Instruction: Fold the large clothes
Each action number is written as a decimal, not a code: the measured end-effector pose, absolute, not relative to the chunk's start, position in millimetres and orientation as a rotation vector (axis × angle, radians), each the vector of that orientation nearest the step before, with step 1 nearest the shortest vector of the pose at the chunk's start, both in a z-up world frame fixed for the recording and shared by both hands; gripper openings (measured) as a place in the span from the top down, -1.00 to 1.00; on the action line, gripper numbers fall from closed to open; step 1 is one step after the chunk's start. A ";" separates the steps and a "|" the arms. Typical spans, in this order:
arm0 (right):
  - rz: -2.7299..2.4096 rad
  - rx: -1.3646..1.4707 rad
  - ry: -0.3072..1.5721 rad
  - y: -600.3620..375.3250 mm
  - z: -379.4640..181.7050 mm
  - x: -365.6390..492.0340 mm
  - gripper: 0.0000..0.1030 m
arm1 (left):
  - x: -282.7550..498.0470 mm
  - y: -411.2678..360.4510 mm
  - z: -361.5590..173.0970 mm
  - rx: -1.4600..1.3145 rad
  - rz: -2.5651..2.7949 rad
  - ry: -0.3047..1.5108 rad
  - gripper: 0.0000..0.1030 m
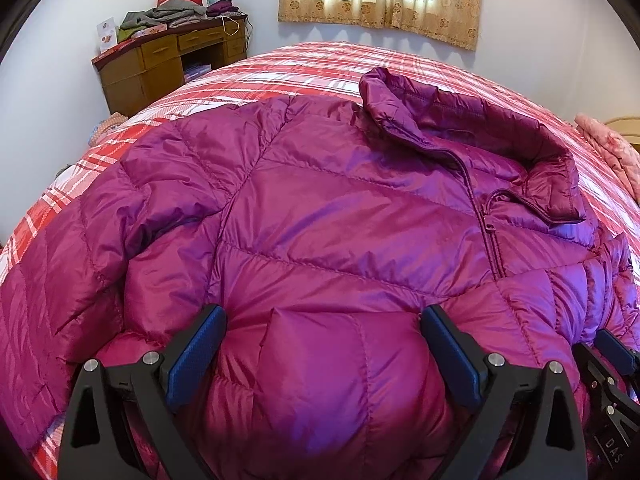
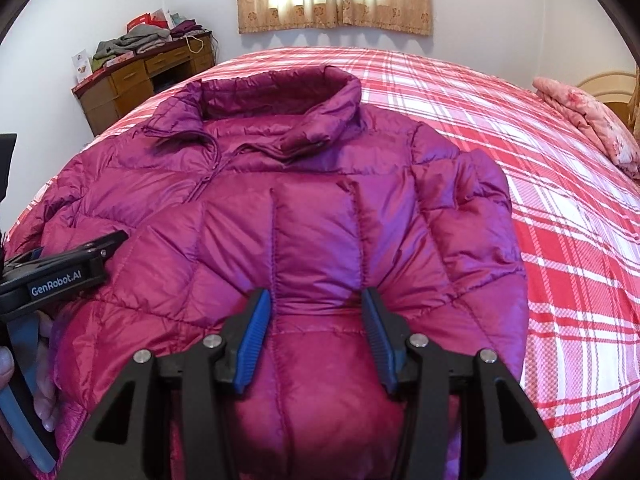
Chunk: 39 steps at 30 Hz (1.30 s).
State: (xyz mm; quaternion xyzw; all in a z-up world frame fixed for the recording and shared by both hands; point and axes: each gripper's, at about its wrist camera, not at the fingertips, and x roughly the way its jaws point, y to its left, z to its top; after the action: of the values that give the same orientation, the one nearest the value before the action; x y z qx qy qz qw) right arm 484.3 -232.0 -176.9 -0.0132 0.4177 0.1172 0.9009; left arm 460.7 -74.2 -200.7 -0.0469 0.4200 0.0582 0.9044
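- Jacket (image 2: 304, 208): a puffy magenta quilted one, lying front-up across a bed (image 2: 560, 208) with a red and white plaid cover, collar toward the far wall and zip closed to the chest.
- The hem end appears to be folded up over the body, forming a padded roll nearest the cameras; the sleeves' positions are hard to make out.
- Left gripper (image 1: 322, 354): jaws spread wide, padding bulging between them, seemingly not pinched.
- Right gripper (image 2: 316, 340): jaws narrower, pressing a ridge of padding on both sides, gripping the jacket.
- Judged progress: early to midway; one fold seems made, further folds remain.
- A cluttered wooden desk (image 1: 168, 64) stands beyond the bed.
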 end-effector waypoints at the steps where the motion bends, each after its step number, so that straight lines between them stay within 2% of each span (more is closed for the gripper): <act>1: 0.241 -0.029 0.864 -232.6 -176.8 484.7 0.01 | 459.9 -73.8 -200.6 -0.096 0.121 0.867 -0.91; 10: 0.221 -0.062 0.872 -226.2 -175.9 486.3 -0.05 | 452.0 -68.5 -183.8 -0.061 0.072 0.890 -0.93; 14: 0.167 -0.055 0.850 -225.7 -156.4 474.0 -0.19 | 409.6 -25.5 -142.4 -0.086 0.044 0.787 -0.93; 16: 0.181 -0.013 0.812 -218.2 -141.9 462.4 -0.34 | 388.3 4.4 -129.3 -0.053 0.088 0.739 -0.93; 19: 0.264 -0.012 0.793 -187.4 -129.6 448.2 -0.35 | 364.4 57.0 -123.6 -0.008 0.213 0.729 -0.93; 21: 0.301 -0.067 0.789 -160.3 -131.4 441.8 -0.32 | 348.0 97.3 -124.5 -0.001 0.316 0.731 -0.93; 23: 0.328 -0.099 0.821 -140.1 -143.0 442.8 -0.16 | 332.2 133.1 -129.8 -0.005 0.379 0.749 -0.93; 26: 0.327 -0.136 0.885 -122.0 -171.0 447.5 -0.20 | 318.1 180.0 -147.5 -0.024 0.456 0.832 -0.93; 29: 0.305 -0.181 0.873 -115.3 -173.4 447.7 -0.20 | 302.1 212.1 -165.0 -0.099 0.492 0.886 -0.93; 32: 0.318 -0.149 0.861 -124.9 -166.4 444.1 -0.17 | 293.2 221.3 -173.7 -0.154 0.479 0.909 -0.93; 35: 0.323 -0.098 0.799 -138.6 -154.6 428.1 -0.34 | 292.5 216.5 -179.1 -0.192 0.448 0.917 -0.93; 39: 0.311 -0.103 0.767 -153.8 -146.5 409.4 -0.36 | 297.5 199.1 -183.6 -0.181 0.403 0.912 -0.93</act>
State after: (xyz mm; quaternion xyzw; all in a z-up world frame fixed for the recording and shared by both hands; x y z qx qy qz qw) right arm 409.4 -153.8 -146.5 -0.0498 0.3723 0.1510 0.9144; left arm 297.5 199.1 -183.6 -0.0865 0.4369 0.1931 0.8743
